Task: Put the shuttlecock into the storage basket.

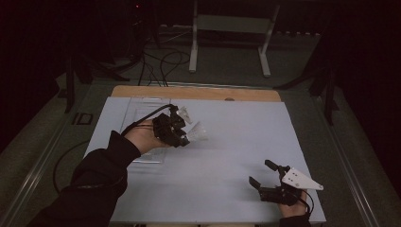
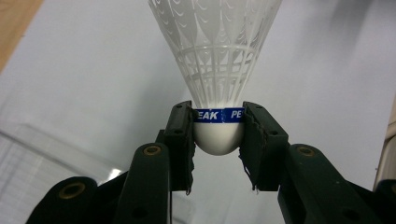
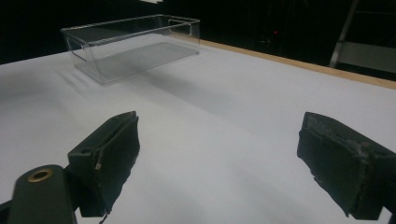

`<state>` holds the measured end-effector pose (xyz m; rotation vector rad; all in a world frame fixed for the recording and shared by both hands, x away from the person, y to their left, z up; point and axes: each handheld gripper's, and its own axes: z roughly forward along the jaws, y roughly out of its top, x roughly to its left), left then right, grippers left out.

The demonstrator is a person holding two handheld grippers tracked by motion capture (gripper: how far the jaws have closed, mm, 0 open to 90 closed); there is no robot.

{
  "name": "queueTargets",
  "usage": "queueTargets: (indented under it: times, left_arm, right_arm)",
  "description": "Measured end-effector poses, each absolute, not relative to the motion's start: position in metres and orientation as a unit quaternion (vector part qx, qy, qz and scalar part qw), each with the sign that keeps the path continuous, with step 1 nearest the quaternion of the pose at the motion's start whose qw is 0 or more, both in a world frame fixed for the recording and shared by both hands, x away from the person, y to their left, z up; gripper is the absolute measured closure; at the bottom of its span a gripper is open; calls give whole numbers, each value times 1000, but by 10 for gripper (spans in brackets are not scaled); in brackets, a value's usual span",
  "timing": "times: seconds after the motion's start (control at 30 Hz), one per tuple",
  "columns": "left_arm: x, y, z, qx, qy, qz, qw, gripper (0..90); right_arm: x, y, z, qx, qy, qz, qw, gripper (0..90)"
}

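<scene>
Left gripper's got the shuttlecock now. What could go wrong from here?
1. The left gripper pinches the shuttlecock only at its rounded cork base, so it might slip or swivel.
2. The clear plastic box is hard to see; the feathered skirt might catch its rim.
3. The right gripper is open and idle, unable to steady anything.

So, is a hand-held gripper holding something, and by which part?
The left hand-held gripper holds a shuttlecock by its round cork base; the right one holds nothing.

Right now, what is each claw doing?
Left claw: closed on the shuttlecock, gripping its cork base.
Right claw: open, holding nothing.
</scene>
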<state>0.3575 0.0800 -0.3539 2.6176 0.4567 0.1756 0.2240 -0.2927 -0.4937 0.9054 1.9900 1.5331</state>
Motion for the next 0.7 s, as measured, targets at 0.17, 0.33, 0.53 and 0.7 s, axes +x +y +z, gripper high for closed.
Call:
queueTargets:
  times: [0.17, 0.33, 0.53, 0.7]
  left_arm:
    - [359, 91, -353, 952, 179, 66, 240, 658]
    - [360, 102, -355, 950, 191, 68, 240, 658]
    - [361, 117, -355, 946, 208, 69, 238, 658]
    - [361, 130, -351, 943, 220, 74, 240, 658]
  right_arm:
    - [224, -292, -493, 325, 726, 560, 233, 124]
    - [222, -291, -493, 309, 727, 567, 234, 124]
    - [222, -289, -492, 295, 729, 571, 236, 125]
    - [222, -288, -493, 296, 731, 568, 237, 130]
